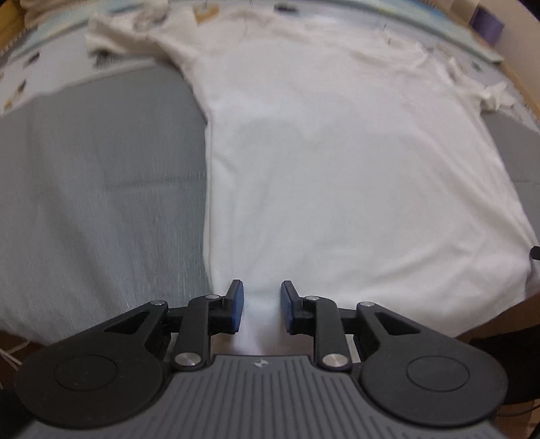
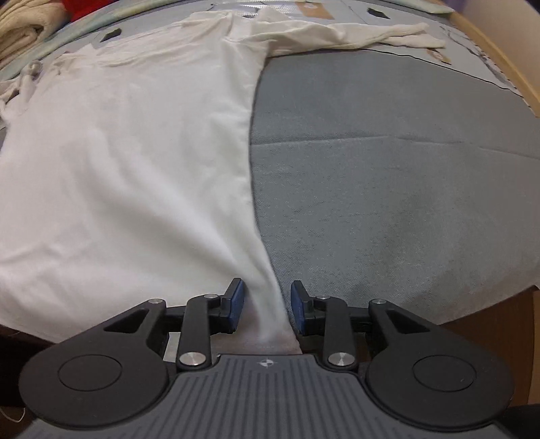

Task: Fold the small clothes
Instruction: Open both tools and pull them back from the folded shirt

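Observation:
A white long-sleeved shirt (image 1: 337, 162) lies spread flat on a grey mat (image 1: 101, 189), hem toward me. My left gripper (image 1: 262, 297) is open, its blue pads either side of the hem near the shirt's left bottom corner. In the right wrist view the same shirt (image 2: 135, 152) covers the left half of the mat (image 2: 388, 169). My right gripper (image 2: 266, 297) is open, with the shirt's right bottom corner between its pads. One sleeve (image 2: 354, 33) stretches out to the right at the far end.
Folded cream clothes (image 2: 20, 30) are stacked at the far left. A purple object (image 1: 487, 23) stands at the far right corner. The wooden table edge (image 2: 499, 60) runs along the right, and the mat's front edge (image 1: 489, 317) hangs near me.

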`<control>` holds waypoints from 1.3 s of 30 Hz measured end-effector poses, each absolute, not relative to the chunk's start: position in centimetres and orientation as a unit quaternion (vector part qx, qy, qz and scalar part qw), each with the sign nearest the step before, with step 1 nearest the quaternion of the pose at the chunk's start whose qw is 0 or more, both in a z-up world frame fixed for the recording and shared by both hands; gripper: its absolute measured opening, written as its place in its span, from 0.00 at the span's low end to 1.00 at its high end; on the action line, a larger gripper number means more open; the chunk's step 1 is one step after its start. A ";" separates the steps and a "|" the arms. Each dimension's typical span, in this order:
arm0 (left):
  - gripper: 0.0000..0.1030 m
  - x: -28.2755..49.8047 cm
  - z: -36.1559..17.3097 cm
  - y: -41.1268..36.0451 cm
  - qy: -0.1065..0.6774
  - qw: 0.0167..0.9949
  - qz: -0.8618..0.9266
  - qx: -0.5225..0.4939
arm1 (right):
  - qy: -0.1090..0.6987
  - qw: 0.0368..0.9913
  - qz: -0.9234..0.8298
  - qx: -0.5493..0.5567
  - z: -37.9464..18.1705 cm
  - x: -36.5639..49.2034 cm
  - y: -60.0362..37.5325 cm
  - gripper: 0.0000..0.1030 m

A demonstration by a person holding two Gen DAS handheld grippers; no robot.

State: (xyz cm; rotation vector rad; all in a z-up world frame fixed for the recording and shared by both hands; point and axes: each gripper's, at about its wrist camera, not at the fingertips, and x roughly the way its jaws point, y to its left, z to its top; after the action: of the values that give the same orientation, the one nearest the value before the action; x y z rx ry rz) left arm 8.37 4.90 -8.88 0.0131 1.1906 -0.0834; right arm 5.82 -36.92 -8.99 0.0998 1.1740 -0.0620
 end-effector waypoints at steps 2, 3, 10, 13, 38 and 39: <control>0.26 8.2 -8.2 5.3 0.548 0.835 -0.043 -0.007 | 0.543 0.838 -0.030 0.045 -8.6 5.9 -37.0 0.31; 0.26 8.3 -8.3 5.5 0.554 0.832 -0.042 -0.011 | 0.551 0.833 -0.034 0.038 -8.9 6.0 -36.9 0.31; 0.27 8.1 -7.7 5.3 0.549 0.835 -0.036 -0.006 | 0.523 0.850 -0.045 0.041 -8.0 5.1 -37.0 0.31; 0.45 7.9 -6.2 5.1 0.517 0.855 -0.037 -0.009 | 0.471 0.879 -0.051 0.057 -5.9 4.5 -37.4 0.33; 0.84 9.1 -1.2 1.7 0.371 0.929 0.005 0.016 | 0.298 0.954 0.013 0.044 2.1 6.0 -30.4 0.51; 0.84 9.2 -0.7 1.7 0.363 0.932 0.006 0.013 | 0.298 0.953 0.015 0.045 2.3 6.1 -30.1 0.53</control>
State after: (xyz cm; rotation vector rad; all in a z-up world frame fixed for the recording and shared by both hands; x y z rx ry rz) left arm 9.23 1.65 -0.66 0.0268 0.7430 0.0127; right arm 6.10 -30.14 2.30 0.0911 0.6054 0.0308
